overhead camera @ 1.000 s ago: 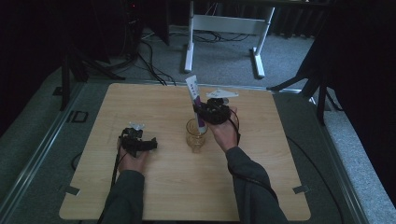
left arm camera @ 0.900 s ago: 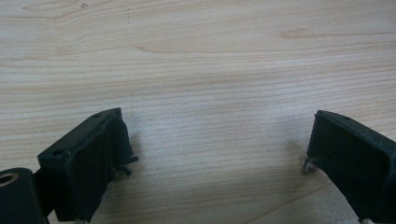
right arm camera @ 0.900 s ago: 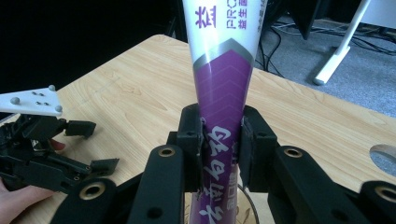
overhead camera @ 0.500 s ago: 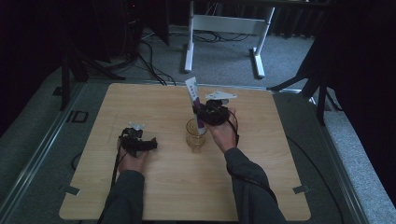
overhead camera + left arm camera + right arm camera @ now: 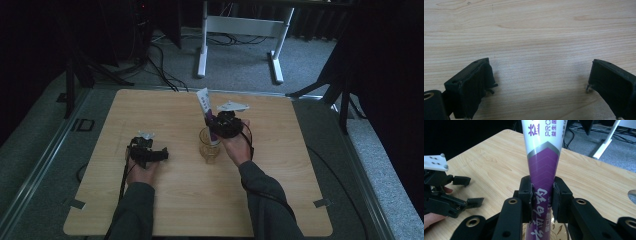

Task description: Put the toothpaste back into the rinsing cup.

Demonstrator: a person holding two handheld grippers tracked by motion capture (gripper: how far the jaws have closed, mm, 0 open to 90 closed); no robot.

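Bench [image 5: 150, 210]: pale wood top, bare apart from the cup, the tube and the two hands with their tongs.
Left tongs [image 5: 159, 155]: held low at the bench's left-centre, well apart from the cup; jaws stand wide apart with nothing but bare wood between them in the left gripper view [image 5: 540, 85]; they also show off to the left in the right gripper view [image 5: 470, 191]. Idle, as far as the pictures tell.
Right tongs [image 5: 216, 125]: held over the cup near the bench's middle; jaws clamped on the tube's purple lower half, pads pressed to both its sides [image 5: 541, 200].
Cup [image 5: 209, 145]: clear glass, upright, just in front of the right hand; its patterned rim [image 5: 560, 230] shows below the jaws in the right gripper view.
Tube [image 5: 204, 102]: white and purple toothpaste tube, leaning up and away to the left from the cup; its lower end is inside the cup, its white upper part rises above the jaws [image 5: 544, 165].
Done, by judgement: tube picked up, carried to the cup and lowered into its mouth.
Unclear: whether the tube's lower end rests on the cup's bottom; the jaws hide it.
Left, by judgement: finish the lowering if the end hangs free, part the right jaws so the tube leans on the rim, draw the hand back without tipping the cup.
Stage, by judgement: late, at placing; release not yet made.
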